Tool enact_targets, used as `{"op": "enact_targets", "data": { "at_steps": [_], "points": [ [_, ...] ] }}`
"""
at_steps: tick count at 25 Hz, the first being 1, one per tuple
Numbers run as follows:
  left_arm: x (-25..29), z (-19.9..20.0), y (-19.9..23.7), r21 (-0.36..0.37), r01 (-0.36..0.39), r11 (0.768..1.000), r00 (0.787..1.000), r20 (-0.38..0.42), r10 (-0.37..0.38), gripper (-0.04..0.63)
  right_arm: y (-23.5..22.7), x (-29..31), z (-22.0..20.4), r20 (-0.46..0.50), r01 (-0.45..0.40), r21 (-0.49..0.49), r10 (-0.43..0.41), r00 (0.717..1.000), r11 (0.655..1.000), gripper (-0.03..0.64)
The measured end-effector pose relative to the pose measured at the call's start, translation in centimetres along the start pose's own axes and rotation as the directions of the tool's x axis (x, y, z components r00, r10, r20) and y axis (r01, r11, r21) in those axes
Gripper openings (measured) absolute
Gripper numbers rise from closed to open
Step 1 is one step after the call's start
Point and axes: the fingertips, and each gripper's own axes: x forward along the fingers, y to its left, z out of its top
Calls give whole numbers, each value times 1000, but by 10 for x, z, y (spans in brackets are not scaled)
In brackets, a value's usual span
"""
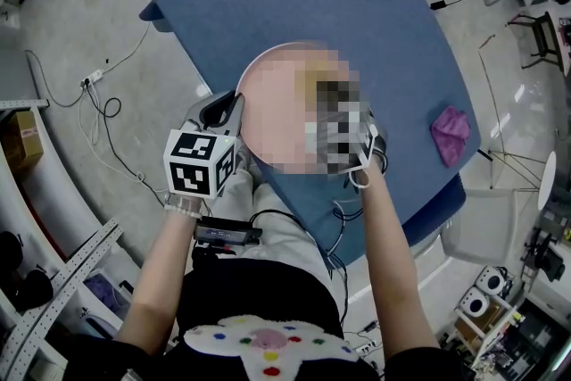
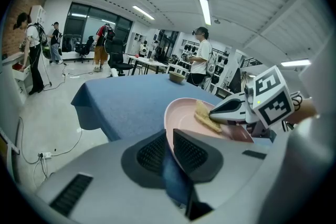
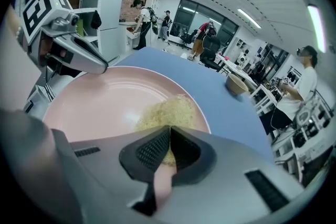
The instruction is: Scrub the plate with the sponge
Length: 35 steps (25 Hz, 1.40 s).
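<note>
Blue table point(image 1: 384, 31) carries the round, smooth pink plate point(image 3: 100, 102) near its near edge; left gripper point(image 2: 169, 145) clamps the plate's near-left rim between ribbed pads point(image 2: 193, 152), jaws narrowly apart; right gripper point(image 3: 168, 140), jaws almost together, pinches the coarse yellow sponge point(image 3: 168, 110), which lies flat on the plate's right part.

The head camera looked steeply down from above the person onto the blue table point(image 1: 384, 31). Both gripper cameras sat low behind their own jaws, very close over the pink plate point(image 2: 184, 115), angled across it from opposite sides. All three views shared plate, table and the far bowl point(image 3: 237, 84).
</note>
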Motion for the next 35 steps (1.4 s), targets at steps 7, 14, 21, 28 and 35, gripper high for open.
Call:
{"op": "enact_targets", "data": {
  "at_steps": [7, 14, 21, 28, 35],
  "points": [
    [1, -1, 0, -6, -1, 1000, 1000, -1, 1, 51, 14, -5, -3, 10, -38, -16, 38, 999, 999, 11],
    [-2, -2, 2, -7, 1, 1000, 1000, 5, -1, 51, 44, -17, -3, 6, -103, -80, 104, 995, 991, 11],
    [0, -2, 1, -8, 0, 1000, 1000, 4, 1, 51, 82, -30, -6, 0, -196, -152, 198, 980, 969, 12],
    [0, -2, 2, -14, -1, 1000, 1000, 5, 1, 51, 121, -49, -18, -50, -342, -221, 340, 939, 913, 12],
    [-1, -2, 2, -14, -5, 1000, 1000, 8, 5, 49, 126, -59, -35, -153, -427, -238, 400, 904, 872, 12]
  ]
}}
